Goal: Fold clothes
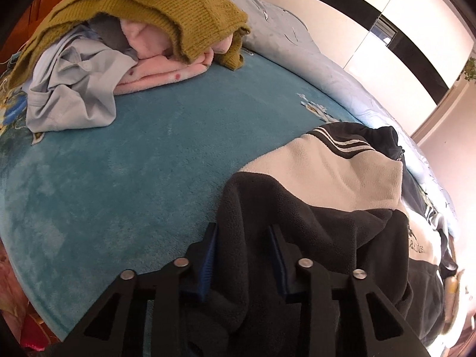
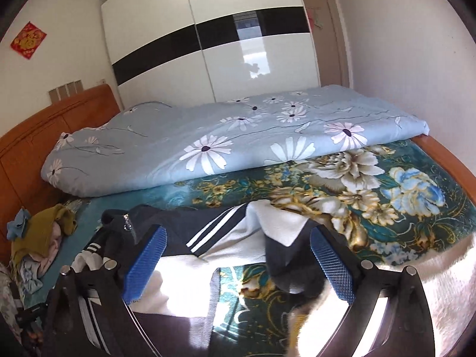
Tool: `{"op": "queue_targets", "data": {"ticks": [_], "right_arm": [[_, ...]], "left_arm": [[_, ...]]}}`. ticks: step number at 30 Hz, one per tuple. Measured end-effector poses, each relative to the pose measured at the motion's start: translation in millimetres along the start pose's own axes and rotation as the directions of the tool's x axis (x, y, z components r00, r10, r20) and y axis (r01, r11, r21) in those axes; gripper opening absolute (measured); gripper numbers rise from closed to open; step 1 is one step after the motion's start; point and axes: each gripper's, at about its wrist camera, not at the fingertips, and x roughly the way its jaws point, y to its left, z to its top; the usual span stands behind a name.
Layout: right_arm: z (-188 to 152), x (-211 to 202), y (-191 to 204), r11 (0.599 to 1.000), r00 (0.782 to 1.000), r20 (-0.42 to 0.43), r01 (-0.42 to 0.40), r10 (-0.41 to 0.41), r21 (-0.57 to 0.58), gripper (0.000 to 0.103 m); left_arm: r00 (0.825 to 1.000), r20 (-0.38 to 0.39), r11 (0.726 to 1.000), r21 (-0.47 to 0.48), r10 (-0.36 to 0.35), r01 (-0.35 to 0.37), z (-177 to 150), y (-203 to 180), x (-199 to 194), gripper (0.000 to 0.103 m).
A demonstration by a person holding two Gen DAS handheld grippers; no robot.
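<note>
A black and white fleece jacket point(image 1: 324, 172) with white stripes lies crumpled on the teal bed blanket point(image 1: 134, 160). In the left wrist view my left gripper point(image 1: 244, 253) is shut on a thick black fold of the jacket, squeezed between the blue pads point(image 1: 209, 253). In the right wrist view the same jacket point(image 2: 208, 238) spreads across the flowered blanket point(image 2: 386, 208). My right gripper point(image 2: 238, 267) hangs over it with the jaws wide apart. A dark flap of the jacket lies between them, and neither pad point(image 2: 330, 267) presses on it.
A pile of clothes sits at the head of the bed: a mustard knit sweater point(image 1: 166, 15), a pink fleece piece point(image 1: 160, 68) and a pale blue shirt point(image 1: 74, 89). A folded light blue daisy quilt point(image 2: 232, 136) lies along the far side. An orange wooden headboard point(image 2: 44, 136) and a wardrobe point(image 2: 214, 50) stand behind.
</note>
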Motion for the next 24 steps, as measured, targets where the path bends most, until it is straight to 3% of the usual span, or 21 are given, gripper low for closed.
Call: {"op": "queue_targets", "data": {"ticks": [3, 8, 10, 14, 18, 21, 24], "right_arm": [[-9.7, 13.0, 25.9, 0.997, 0.997, -0.025, -0.073, 0.073, -0.01, 0.098], [-27.2, 38.9, 68.2, 0.985, 0.982, -0.118, -0.157, 0.148, -0.071, 0.098], [-35.6, 43.9, 83.2, 0.979, 0.978, -0.144, -0.168, 0.151, -0.118, 0.098], [-54.3, 50.8, 101.7, 0.966, 0.973, -0.194, -0.166, 0.128, -0.196, 0.098], [-70.9, 56.7, 105.2, 0.965, 0.967, -0.232, -0.153, 0.103, -0.211, 0.098], [-82.6, 58.5, 100.6, 0.973, 0.962, -0.254, -0.144, 0.096, -0.178, 0.098], [-92.8, 54.3, 94.9, 0.981, 0.96, -0.266, -0.129, 0.086, -0.147, 0.098]], "left_arm": [[1.0, 0.027, 1.0, 0.008, -0.004, 0.003, 2.1, 1.1, -4.4, 0.011], [0.985, 0.139, 0.984, 0.131, 0.105, -0.124, 36.3, -8.1, -19.2, 0.01], [0.969, 0.196, 0.968, 0.17, 0.151, -0.186, 59.4, -10.0, -26.2, 0.01], [0.92, 0.296, 0.916, 0.227, 0.257, -0.329, 109.5, -10.9, -29.8, 0.01], [0.891, 0.307, 0.873, 0.254, 0.335, -0.416, 143.7, -7.2, -7.1, 0.01], [0.89, 0.266, 0.852, 0.283, 0.371, -0.44, 153.3, -6.7, 20.3, 0.01], [0.908, 0.239, 0.857, 0.313, 0.345, -0.409, 149.7, -9.2, 29.2, 0.013]]}}
